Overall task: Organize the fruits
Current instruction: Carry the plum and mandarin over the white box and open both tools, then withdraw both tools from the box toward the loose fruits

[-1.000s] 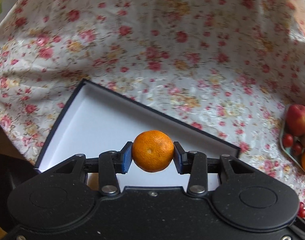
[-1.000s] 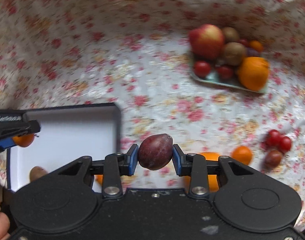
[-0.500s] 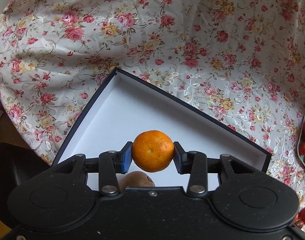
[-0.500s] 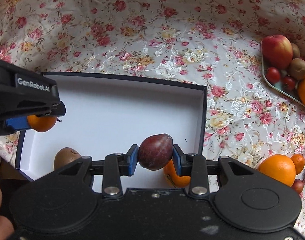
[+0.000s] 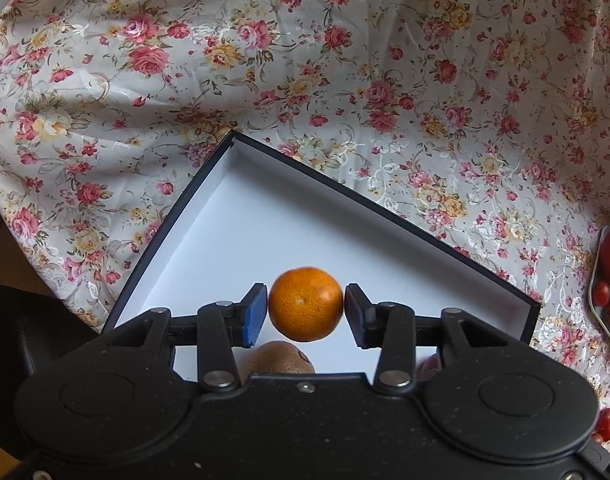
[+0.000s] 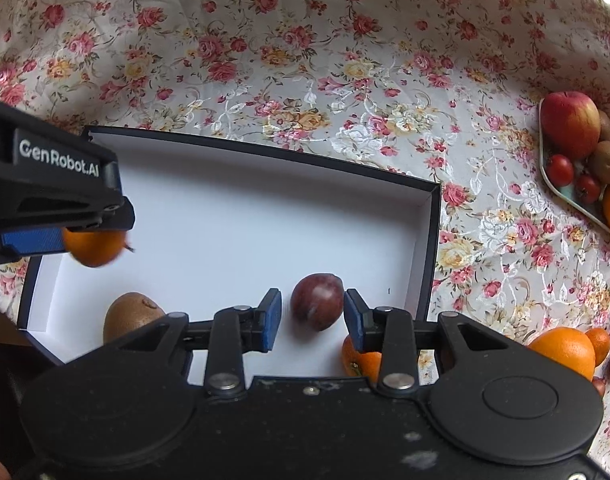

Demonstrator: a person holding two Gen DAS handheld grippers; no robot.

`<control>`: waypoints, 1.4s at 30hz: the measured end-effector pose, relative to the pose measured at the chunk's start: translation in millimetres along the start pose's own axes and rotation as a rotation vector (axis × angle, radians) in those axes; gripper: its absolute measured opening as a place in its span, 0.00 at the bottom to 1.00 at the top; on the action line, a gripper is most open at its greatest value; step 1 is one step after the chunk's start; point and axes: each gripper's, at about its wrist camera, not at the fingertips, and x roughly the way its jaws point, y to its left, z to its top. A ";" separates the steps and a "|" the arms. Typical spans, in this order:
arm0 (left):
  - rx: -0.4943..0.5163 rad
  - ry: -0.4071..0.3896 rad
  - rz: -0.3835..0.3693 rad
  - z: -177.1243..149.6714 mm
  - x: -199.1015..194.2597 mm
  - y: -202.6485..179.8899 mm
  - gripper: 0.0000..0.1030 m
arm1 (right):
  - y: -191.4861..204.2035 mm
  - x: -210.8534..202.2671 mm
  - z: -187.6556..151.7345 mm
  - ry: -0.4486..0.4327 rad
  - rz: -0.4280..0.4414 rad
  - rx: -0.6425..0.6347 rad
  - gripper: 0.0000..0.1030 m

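A mandarin [image 5: 306, 304] sits between the pads of my left gripper [image 5: 306, 316], with a thin gap on each side and a blurred top edge, over the white floor of the dark-rimmed box [image 5: 265, 216]. From the right wrist view it hangs just under a left finger [image 6: 33, 240]. My right gripper [image 6: 312, 320] is open around a dark plum [image 6: 317, 302], which is clear of both pads above the box [image 6: 245, 208]. A kiwi [image 6: 129, 316] and an orange [image 6: 359, 360] lie near the box's front.
A tray [image 6: 573, 200] at the right holds an apple [image 6: 569, 124], kiwis, cherry tomatoes and an orange. Loose oranges [image 6: 565, 350] and small dark fruit lie right of the box. A floral cloth [image 5: 425, 80] covers the table.
Both grippers moved over the box and lower. The pads have parted from the mandarin and the plum, which now look smaller and lower between them.
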 end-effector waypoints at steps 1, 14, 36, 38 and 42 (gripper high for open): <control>0.003 -0.008 0.003 -0.1 -1.3 -0.5 0.48 | 1.2 0.1 -0.2 0.001 0.001 -0.006 0.37; 0.028 -0.030 0.004 -0.7 -5.4 -3.6 0.48 | 5.8 0.3 -2.4 -0.016 0.006 -0.020 0.37; 0.012 -0.044 0.002 0.6 -8.7 0.2 0.48 | 12.3 -32.6 -9.8 -0.263 -0.053 -0.046 0.39; 0.005 -0.047 0.006 0.9 -9.1 0.5 0.48 | 11.7 -33.9 -11.6 -0.273 -0.035 -0.029 0.43; 0.000 -0.046 0.002 1.2 -9.3 0.9 0.48 | 12.7 -34.0 -11.0 -0.283 0.004 -0.005 0.45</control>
